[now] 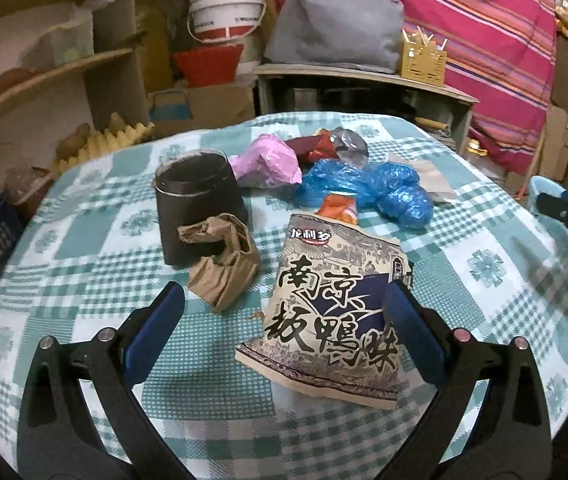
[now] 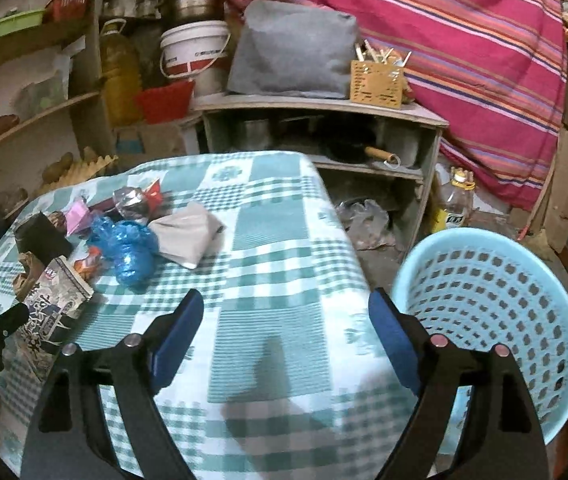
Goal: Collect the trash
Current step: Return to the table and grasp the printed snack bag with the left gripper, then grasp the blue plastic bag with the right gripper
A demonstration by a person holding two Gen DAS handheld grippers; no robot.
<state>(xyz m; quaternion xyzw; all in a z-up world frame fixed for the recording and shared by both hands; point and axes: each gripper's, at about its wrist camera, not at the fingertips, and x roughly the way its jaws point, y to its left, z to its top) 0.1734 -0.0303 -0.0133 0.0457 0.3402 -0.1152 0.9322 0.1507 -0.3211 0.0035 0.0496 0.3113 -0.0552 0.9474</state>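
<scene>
Checked tablecloth (image 1: 83,248) strewn with trash — snack bag (image 1: 336,312), brown wrapper (image 1: 223,268), black cup (image 1: 195,200); both grippers, left (image 1: 284,316) and right (image 2: 286,320), jaws wide apart, empty — basket (image 2: 496,312) beside the table.

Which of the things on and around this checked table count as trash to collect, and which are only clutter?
For the job:
printed beige snack bag
crumpled brown paper
crumpled blue plastic wrap
pink crumpled bag
black paper cup
light blue perforated plastic basket

Lying about:
white plastic bucket
grey cushion
yellow utensil holder
</scene>
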